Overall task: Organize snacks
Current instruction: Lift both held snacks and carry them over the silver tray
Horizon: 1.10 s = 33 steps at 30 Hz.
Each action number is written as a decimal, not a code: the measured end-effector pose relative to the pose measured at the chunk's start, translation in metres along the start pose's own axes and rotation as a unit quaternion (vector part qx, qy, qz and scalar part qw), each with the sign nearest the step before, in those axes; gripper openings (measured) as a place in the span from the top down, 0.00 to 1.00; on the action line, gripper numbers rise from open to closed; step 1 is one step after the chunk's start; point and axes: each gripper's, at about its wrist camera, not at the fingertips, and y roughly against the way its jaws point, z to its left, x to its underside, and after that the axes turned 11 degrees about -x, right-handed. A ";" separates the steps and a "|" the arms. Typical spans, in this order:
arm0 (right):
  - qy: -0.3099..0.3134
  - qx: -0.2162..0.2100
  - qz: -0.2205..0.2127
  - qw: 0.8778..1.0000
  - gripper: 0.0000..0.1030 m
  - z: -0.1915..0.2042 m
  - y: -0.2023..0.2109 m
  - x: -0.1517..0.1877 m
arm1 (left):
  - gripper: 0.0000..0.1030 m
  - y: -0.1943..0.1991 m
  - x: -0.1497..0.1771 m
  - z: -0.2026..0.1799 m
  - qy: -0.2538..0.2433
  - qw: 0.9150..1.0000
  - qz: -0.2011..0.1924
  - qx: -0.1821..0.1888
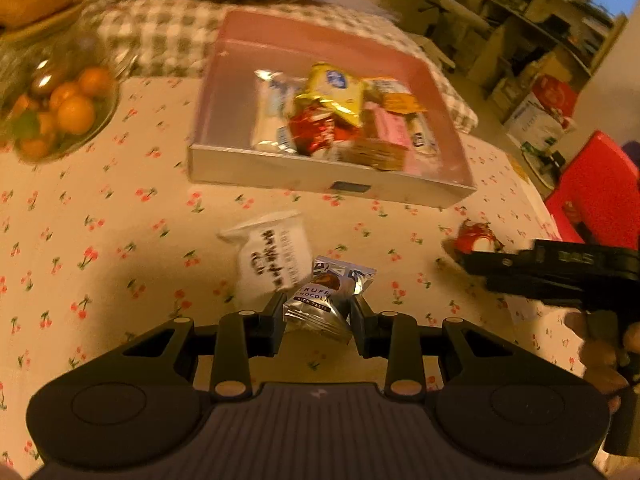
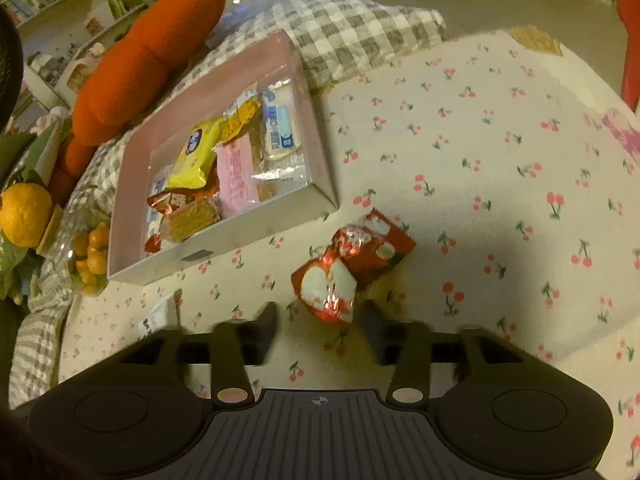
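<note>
Here, left gripper (image 1: 318, 312) pinching silver truffle chocolate packet (image 1: 329, 300) between both fingertips, lifting it just above cherry-print tablecloth (image 1: 100, 264). Reading "RUFF", "HOCOLA" and "RICH TASTE" on the wrapper, first letters cut off by the crumple. Sitting just behind and left of it, touching or nearly so, white pouch (image 1: 272, 258) with black handwritten-style script, too blurred to read. Lying farther back, pink-lined shallow box (image 1: 224, 80), already holding yellow packet (image 1: 338, 92) with a blue round logo, pink bar (image 1: 390, 128), red foil snack (image 1: 316, 130), wafer (image 1: 378, 154) and white-blue packets; printing on all unreadable. Showing a small dark label on the box's front wall, text not legible.

Right gripper (image 2: 320, 322) hovering with fingers spread wide, straddling the near end of red-and-white foil snack bag (image 2: 352, 264) resting on the cloth; fingertips not touching it. Bag lying just beside the box's near right corner, apart from it. Same bag appearing in left view at right edge (image 1: 476, 238), next to the right gripper's black body.

Standing left of the box, glass bowl of small oranges (image 1: 60, 112). Resting behind the box, checked grey cushion (image 2: 360, 28) and red plush (image 2: 148, 60).
</note>
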 end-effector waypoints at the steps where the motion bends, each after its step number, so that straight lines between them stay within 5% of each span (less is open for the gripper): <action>1: -0.003 0.000 0.006 1.000 0.33 0.001 0.003 0.000 | 0.70 -0.001 -0.001 0.003 0.005 1.000 0.004 0.002; 12: -0.082 0.034 -0.065 0.994 0.29 -0.013 -0.005 -0.013 | 0.70 -0.004 -0.005 0.010 0.025 1.000 0.011 -0.001; 19: -0.004 0.090 -0.081 0.993 0.68 0.004 -0.014 -0.010 | 0.70 -0.003 -0.014 0.015 0.039 0.999 0.000 -0.005; 33: -0.044 0.050 -0.101 0.993 0.69 0.016 0.015 -0.023 | 0.70 0.009 -0.039 0.028 0.057 0.997 -0.054 -0.018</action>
